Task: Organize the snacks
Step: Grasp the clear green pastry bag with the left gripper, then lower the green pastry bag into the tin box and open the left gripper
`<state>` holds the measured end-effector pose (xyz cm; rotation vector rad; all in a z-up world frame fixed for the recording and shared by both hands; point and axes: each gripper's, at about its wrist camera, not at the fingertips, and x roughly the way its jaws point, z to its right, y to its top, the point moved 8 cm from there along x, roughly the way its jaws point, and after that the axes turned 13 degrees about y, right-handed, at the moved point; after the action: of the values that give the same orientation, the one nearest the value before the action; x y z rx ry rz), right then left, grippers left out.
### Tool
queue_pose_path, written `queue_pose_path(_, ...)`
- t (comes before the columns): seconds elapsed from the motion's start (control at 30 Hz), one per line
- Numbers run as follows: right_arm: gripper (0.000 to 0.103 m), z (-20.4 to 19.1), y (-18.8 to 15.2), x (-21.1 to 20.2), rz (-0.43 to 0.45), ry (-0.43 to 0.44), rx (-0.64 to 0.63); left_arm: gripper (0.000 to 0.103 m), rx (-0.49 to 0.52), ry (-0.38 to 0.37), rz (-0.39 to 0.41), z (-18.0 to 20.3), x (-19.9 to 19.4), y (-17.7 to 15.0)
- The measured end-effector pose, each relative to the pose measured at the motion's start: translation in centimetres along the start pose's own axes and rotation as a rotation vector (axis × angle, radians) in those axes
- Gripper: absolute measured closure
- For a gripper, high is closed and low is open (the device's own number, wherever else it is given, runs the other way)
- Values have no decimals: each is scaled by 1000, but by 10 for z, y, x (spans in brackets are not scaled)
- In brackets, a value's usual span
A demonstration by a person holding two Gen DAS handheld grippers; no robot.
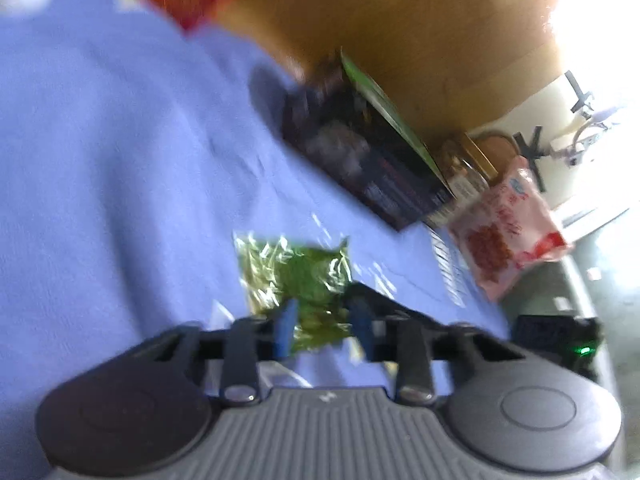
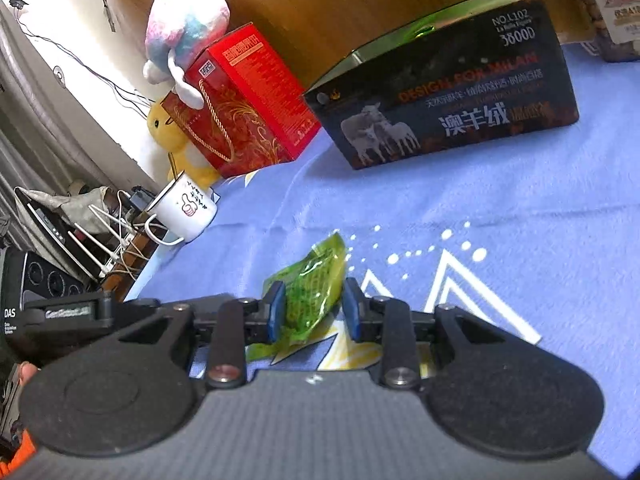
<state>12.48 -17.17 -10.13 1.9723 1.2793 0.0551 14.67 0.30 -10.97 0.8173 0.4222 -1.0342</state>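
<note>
I have each gripper clamped on 1 green snack packet (image 2: 310,296); the black open-topped box (image 2: 448,92) lies ahead, nearer my right gripper (image 2: 313,312) than my left gripper (image 1: 325,326).

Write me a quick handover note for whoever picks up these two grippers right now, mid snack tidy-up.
Left gripper: shut on a green snack packet, low over the blue cloth; this view is blurred.
Right gripper: closed on another green snack packet, pads against its sides.
Black box stands at the back of the cloth with its top open; red gift box beside it, white mug at the cloth's edge, pink-and-white snack bag at the other end.
Done: both packets gripped.
Left: place both packets; whether they go in the black box is a guess, since its inside is not visible.
</note>
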Motion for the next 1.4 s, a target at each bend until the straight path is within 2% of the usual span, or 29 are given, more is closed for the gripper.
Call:
queue_pose_path(0.13,81,0,2,-2,38,-4,28,78,16,11,9,7,2,0)
queue_pose_path(0.3,83,15,5,-16,88,40,207,75,30,-14,7,16,-4,2)
queue_pose_path(0.33,84,18,8,-22,112,41,223,69,37,-13,30,18,-10,6)
queue_pose_path(0.43,89,23,18,-40,176,70,271,41,34,4,85,18,-24,16)
queue_pose_path(0.5,89,24,23,-47,208,110,311,38,33,-11,93,23,-28,20)
queue_pose_path(0.6,90,21,28,-52,235,166,349,38,46,-32,65,33,-23,21)
queue_pose_path(0.7,90,17,33,-54,253,204,368,31,61,-20,43,39,-11,18)
queue_pose_path(0.8,90,14,40,-55,269,246,395,31,36,-63,22,44,-4,17)
queue_pose_path(0.83,90,15,43,-58,277,267,408,38,23,-96,14,48,-3,18)
queue_pose_path(0.87,90,15,46,-58,285,283,418,51,21,-117,8,50,-2,20)
queue_pose_path(0.9,90,15,50,-57,298,294,424,50,25,-124,4,55,0,23)
queue_pose_path(1.0,90,15,70,-59,328,280,391,53,60,-103,49,70,0,41)
queue_pose_path(1.1,91,16,99,-57,358,250,341,59,84,-83,99,88,1,74)
queue_pose_path(1.2,91,19,132,-46,381,209,278,59,135,-34,170,106,8,113)
queue_pose_path(1.33,90,21,165,-23,374,49,111,56,205,67,218,119,35,156)
queue_pose_path(1.4,86,25,172,-7,347,-51,14,54,234,142,232,117,53,170)
